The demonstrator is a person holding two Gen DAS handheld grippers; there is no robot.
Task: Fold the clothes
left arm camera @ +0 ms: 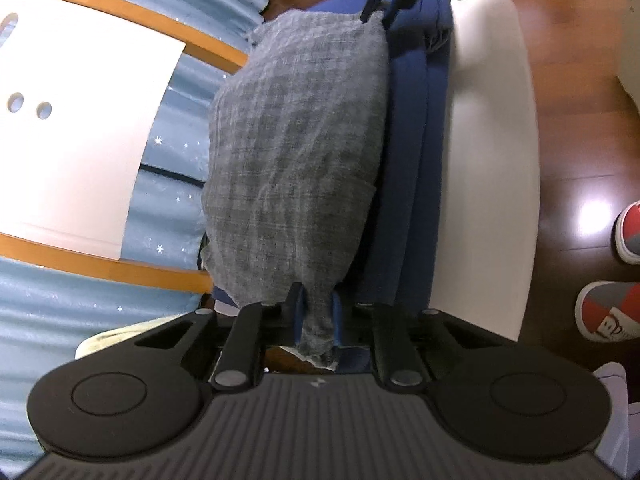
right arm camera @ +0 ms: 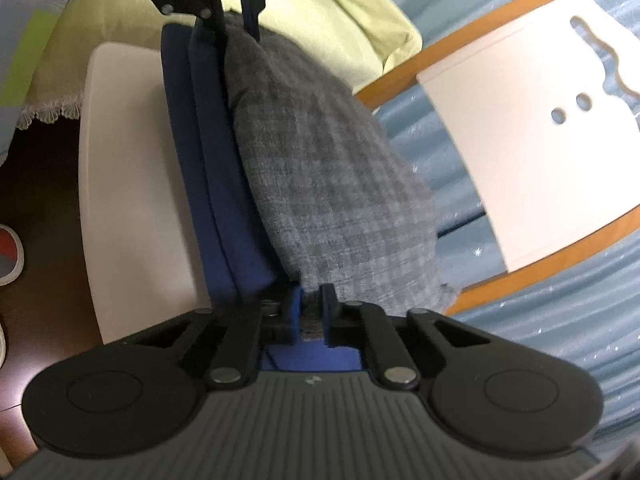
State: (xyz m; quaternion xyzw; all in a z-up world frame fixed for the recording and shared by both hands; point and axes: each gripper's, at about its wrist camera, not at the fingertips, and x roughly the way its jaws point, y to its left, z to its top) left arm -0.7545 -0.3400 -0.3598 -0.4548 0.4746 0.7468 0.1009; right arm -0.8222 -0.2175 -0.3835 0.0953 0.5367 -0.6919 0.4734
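The left gripper point(left arm camera: 317, 312) and right gripper point(right arm camera: 312, 312) each pinch one end of the grey checked cloth point(left arm camera: 296, 152), stretched mid-frame between them (probably clear of the blue garment point(left arm camera: 412, 168)), which lies on the white table point(left arm camera: 492, 160).

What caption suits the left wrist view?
Both claws, left claw and right claw, pinch a grey checked cloth beside folded blue clothes.
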